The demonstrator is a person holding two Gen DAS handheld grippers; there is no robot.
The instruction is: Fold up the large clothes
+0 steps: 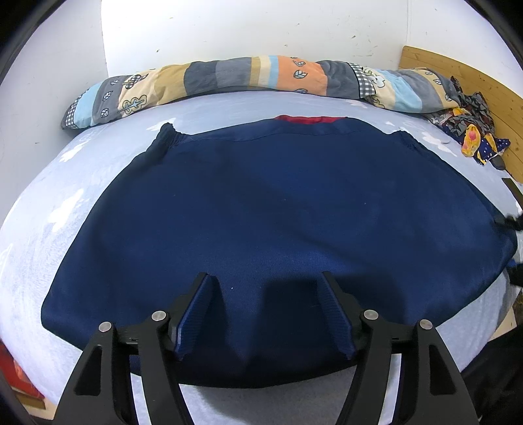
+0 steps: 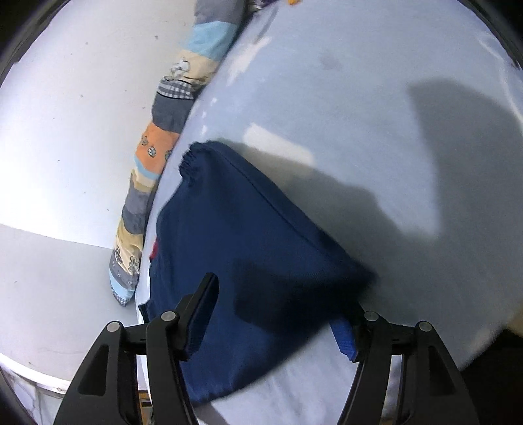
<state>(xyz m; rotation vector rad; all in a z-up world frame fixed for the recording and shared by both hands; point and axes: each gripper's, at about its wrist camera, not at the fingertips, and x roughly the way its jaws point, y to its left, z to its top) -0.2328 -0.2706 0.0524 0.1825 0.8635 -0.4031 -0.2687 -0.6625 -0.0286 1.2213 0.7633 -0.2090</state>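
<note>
The navy garment [image 1: 278, 212] is lying spread flat across the light blue bedsheet [image 1: 81, 183], filling most of the left wrist view. Nearest that camera, the left gripper [image 1: 266, 287] is hovering over the garment's near hem with its two ribbed blue pads [image 1: 193, 314] standing wide apart; nothing is lying between them, and whether the tips are touching the cloth cannot be told. At the far right edge of that view a dark blurred shape is showing beside the garment's side edge, too unclear to identify.

In the right wrist view the right gripper [image 2: 281, 294] is sitting over a corner of the garment [image 2: 248, 248], its fingers also spread wide. The cloth is draping between them and covering most of the right finger, of which only a blue pad [image 2: 345, 340] is showing; no pinch on the fabric can be seen. This view is blurred, and dark shadows are falling on the sheet beyond the corner.

Farther off, the garment's two gathered cuffs [image 1: 166, 130] are pointing toward the wall, with a strip of red fabric [image 1: 310, 119] peeking out at the far edge between them. Beyond that, a rolled patchwork quilt [image 1: 228, 78] is lying along the white wall [image 1: 228, 29]. At the far right, a heap of patterned clothes [image 1: 474, 130] is resting against a wooden headboard [image 1: 464, 75].
</note>
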